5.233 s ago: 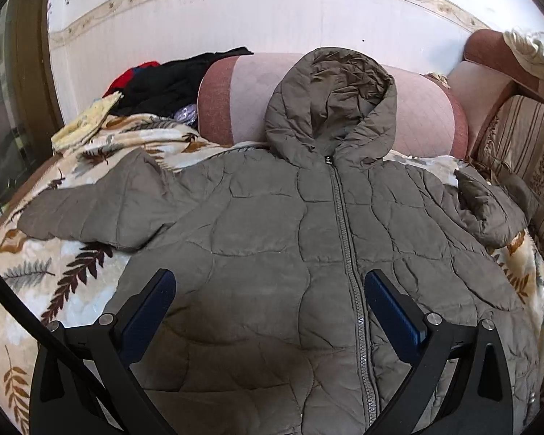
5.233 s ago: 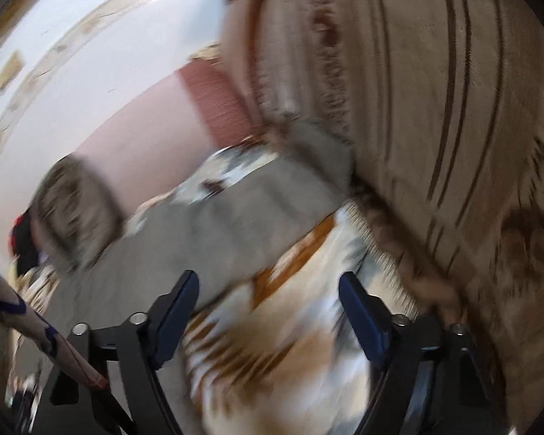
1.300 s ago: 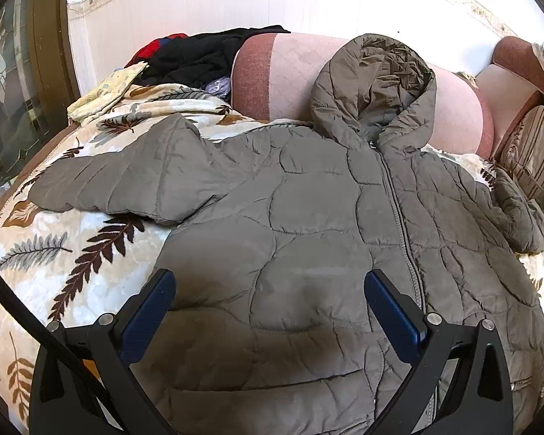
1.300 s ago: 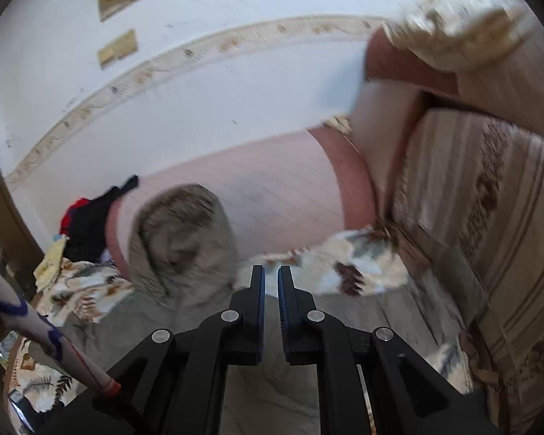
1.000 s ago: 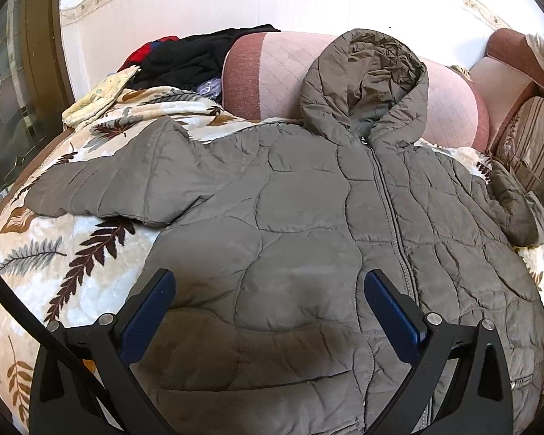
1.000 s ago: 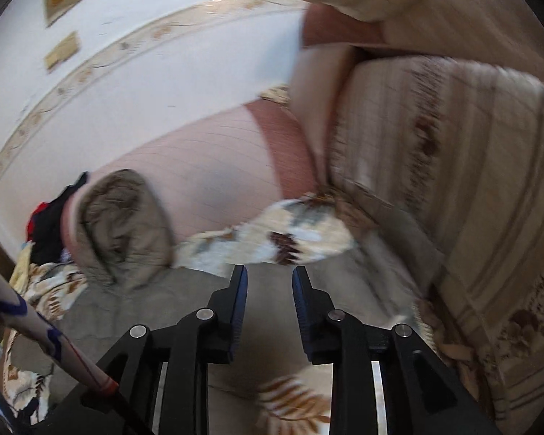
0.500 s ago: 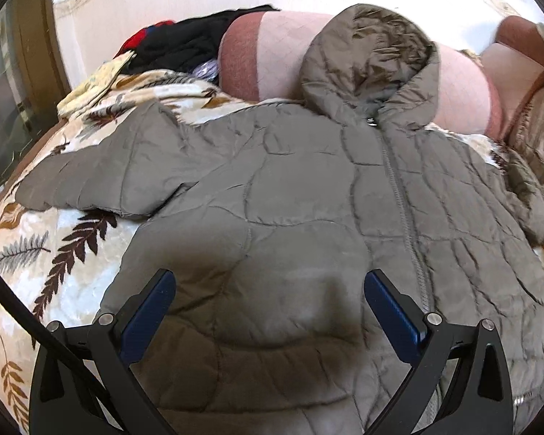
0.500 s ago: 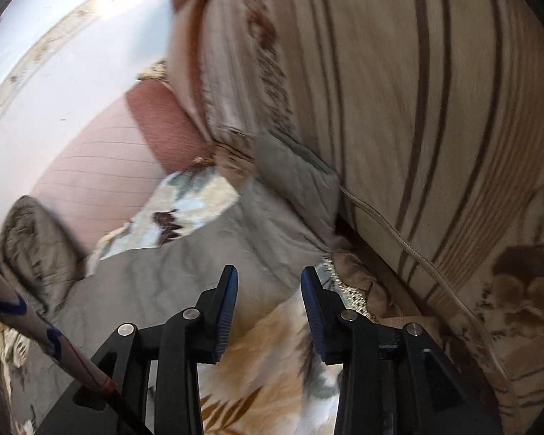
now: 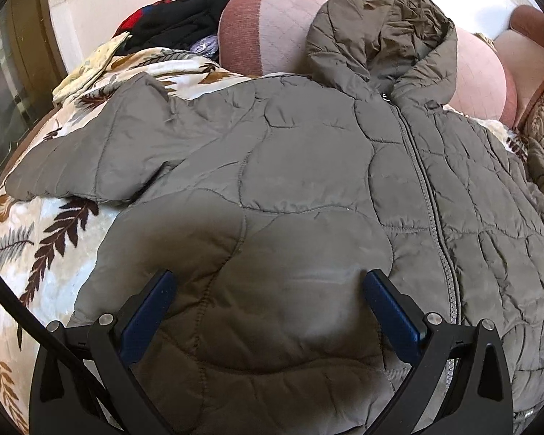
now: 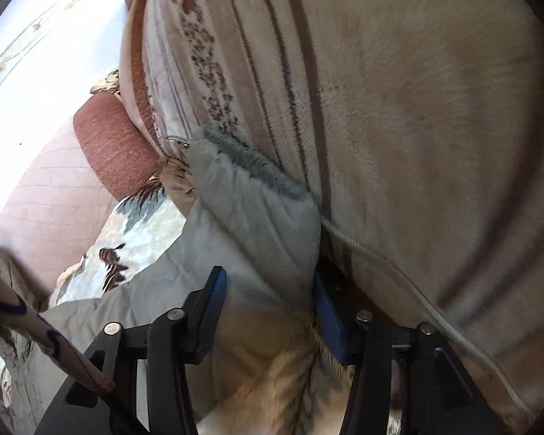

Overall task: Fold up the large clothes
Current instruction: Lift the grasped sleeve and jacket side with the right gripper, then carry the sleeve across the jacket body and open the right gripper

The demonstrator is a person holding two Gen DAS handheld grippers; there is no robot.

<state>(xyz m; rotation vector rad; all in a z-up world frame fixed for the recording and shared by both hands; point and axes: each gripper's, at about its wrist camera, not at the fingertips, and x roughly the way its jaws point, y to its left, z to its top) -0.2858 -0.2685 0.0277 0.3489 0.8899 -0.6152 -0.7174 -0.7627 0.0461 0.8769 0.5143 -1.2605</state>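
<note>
A large olive-grey quilted hooded jacket (image 9: 308, 188) lies front up and zipped on a leaf-print blanket (image 9: 36, 239). Its hood rests against a pink bolster. Its left sleeve (image 9: 101, 159) lies spread out to the left. My left gripper (image 9: 268, 290) is open, just above the jacket's lower front. In the right wrist view my right gripper (image 10: 268, 286) is open, with the jacket's other sleeve (image 10: 257, 214) between its blue fingers. That sleeve's cuff lies against a striped cushion (image 10: 399, 108).
A pink bolster (image 9: 272, 25) runs along the wall at the back. Black and red clothes (image 9: 185, 21) are piled at the back left. The striped cushion and sofa arm close off the right side. A dark wooden frame (image 9: 14, 72) stands at the left.
My right gripper has opened wider and moved down onto the right sleeve by the striped cushion. My left gripper has moved closer to the jacket's front.
</note>
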